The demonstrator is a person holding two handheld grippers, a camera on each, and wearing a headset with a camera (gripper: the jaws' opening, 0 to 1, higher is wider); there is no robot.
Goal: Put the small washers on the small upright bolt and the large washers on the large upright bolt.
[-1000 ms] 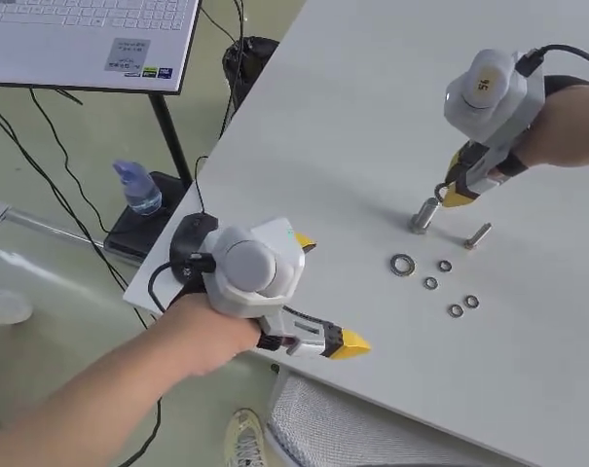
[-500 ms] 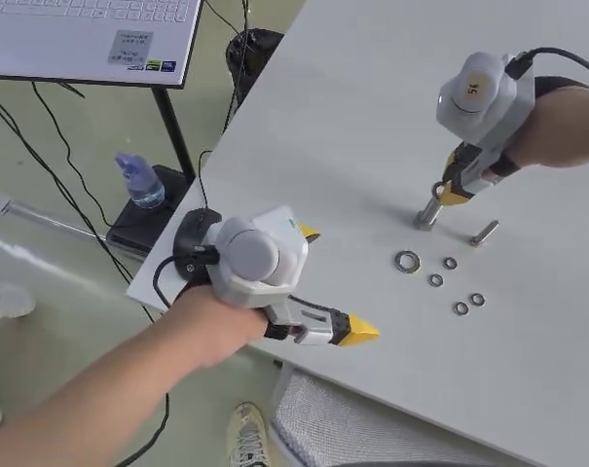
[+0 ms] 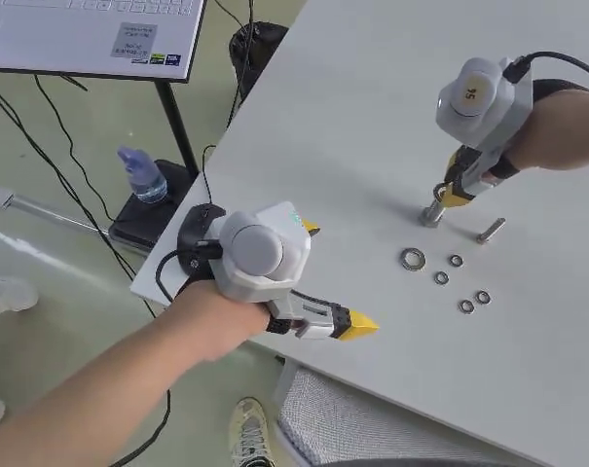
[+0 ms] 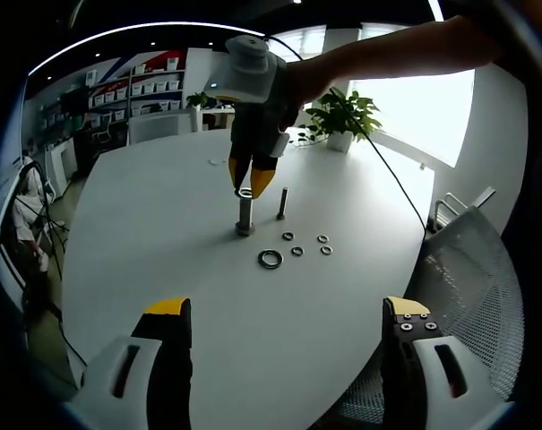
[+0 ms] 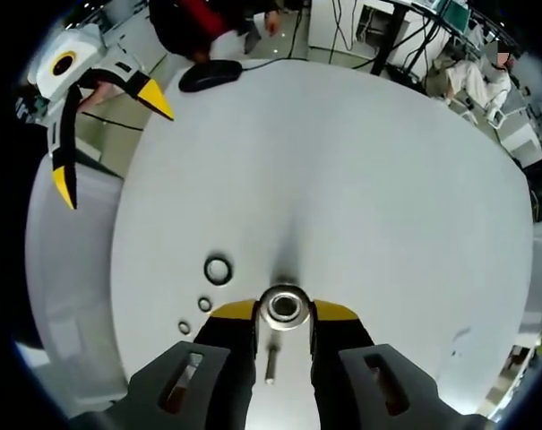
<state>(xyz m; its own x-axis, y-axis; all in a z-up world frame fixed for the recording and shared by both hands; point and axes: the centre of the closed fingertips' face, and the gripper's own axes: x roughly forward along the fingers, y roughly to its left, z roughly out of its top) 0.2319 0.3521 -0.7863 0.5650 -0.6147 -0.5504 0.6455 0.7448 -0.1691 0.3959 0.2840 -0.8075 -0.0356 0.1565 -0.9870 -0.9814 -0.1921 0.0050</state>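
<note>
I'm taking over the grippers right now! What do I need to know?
Left gripper: open, empty, near the table edge.
Right gripper: shut on the held large washer, at the top of the large bolt.
The small bolt stands beside it.
On the table lie a loose large washer and four small washers.
Done: no washer seated that I can see. Left: all six.

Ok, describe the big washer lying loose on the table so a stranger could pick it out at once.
On the white table, find the large upright bolt under the right gripper. Near its base lies a scatter of five rings. The large washer is the widest, at the cluster's left end in the head view; the four small washers are clearly narrower.
</note>
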